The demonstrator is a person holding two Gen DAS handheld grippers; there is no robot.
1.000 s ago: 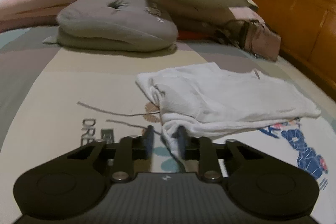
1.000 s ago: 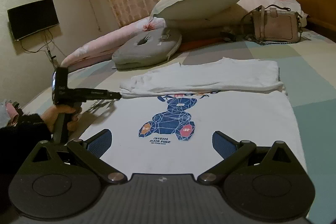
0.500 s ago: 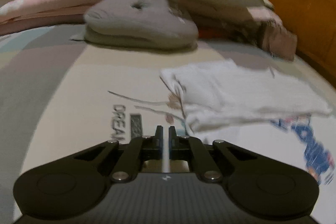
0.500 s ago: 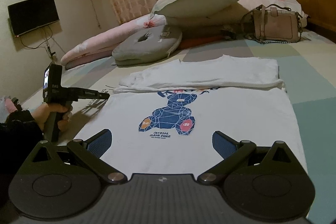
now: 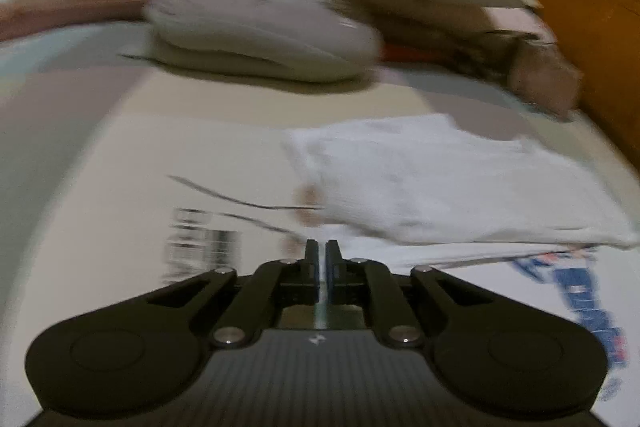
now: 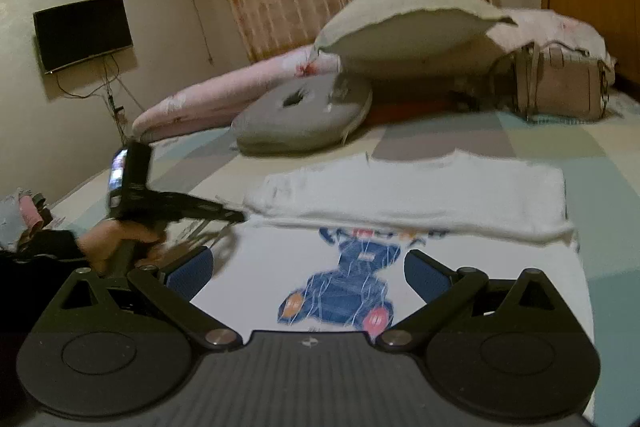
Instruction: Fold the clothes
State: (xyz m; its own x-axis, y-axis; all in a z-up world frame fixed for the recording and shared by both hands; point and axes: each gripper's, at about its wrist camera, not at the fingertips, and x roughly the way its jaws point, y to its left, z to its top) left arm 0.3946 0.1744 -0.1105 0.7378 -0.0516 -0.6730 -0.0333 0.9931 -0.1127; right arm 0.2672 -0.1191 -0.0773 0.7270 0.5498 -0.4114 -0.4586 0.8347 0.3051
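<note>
Our left gripper (image 5: 322,251) was closed on nothing, just beside the shirt's (image 6: 420,195) near-left edge; our right gripper (image 6: 308,269) stood wide open over its bear print (image 6: 340,291). The shirt lay on the bed (image 6: 608,163), top folded down, pillows (image 6: 400,27) beyond.

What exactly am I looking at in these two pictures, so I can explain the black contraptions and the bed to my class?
No robot here: a person holds a handheld two-finger gripper in each hand, each with a camera looking along its fingers. One view looks over the left gripper, shut and empty. The other looks over the right gripper, jaws wide apart, and shows the hand holding the left one. On the bed lies a white T-shirt, its top folded over a blue print, beside pillows and a handbag.
</note>
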